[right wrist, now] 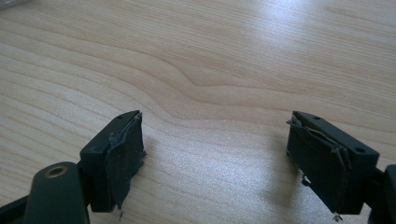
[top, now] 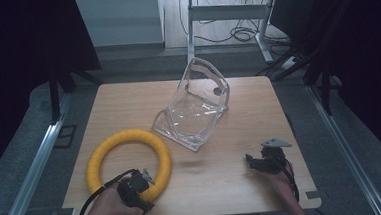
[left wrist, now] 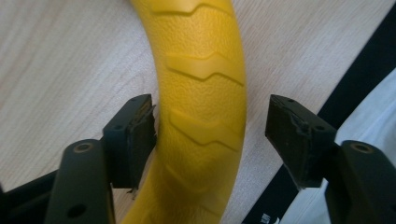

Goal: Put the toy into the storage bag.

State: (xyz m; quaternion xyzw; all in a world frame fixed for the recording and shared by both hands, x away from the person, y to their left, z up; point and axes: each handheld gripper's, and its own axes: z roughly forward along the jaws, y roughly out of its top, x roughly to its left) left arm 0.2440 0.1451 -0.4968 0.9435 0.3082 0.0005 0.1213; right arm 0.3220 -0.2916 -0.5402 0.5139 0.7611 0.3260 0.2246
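The yellow ring (top: 129, 164) lay flat on the near-left part of the wooden table (top: 218, 178) in the high view, one ring only, with one clear plastic bag (top: 194, 107) propped open beyond it toward the middle and well apart from the right hand. The left gripper (top: 144, 179) sat at the ring's near-right arc, so the left hand was by far the nearer; the right gripper (top: 254, 162) rested over bare wood at the near right, well away from both things. In the left gripper view the band of the ring (left wrist: 201, 93) ran up between the two black jaws, its length along the line of sight and crossing the gap squarely; the jaws stood wide, the left-hand pad (left wrist: 135, 140) at or just beside the band, whether touching I could not tell, and the other pad clear of it. By my reading a grasp was a matter of closing, with little sideways shift. In the right gripper view the jaws stood wide over plain wood grain (right wrist: 210, 70), holding nothing.
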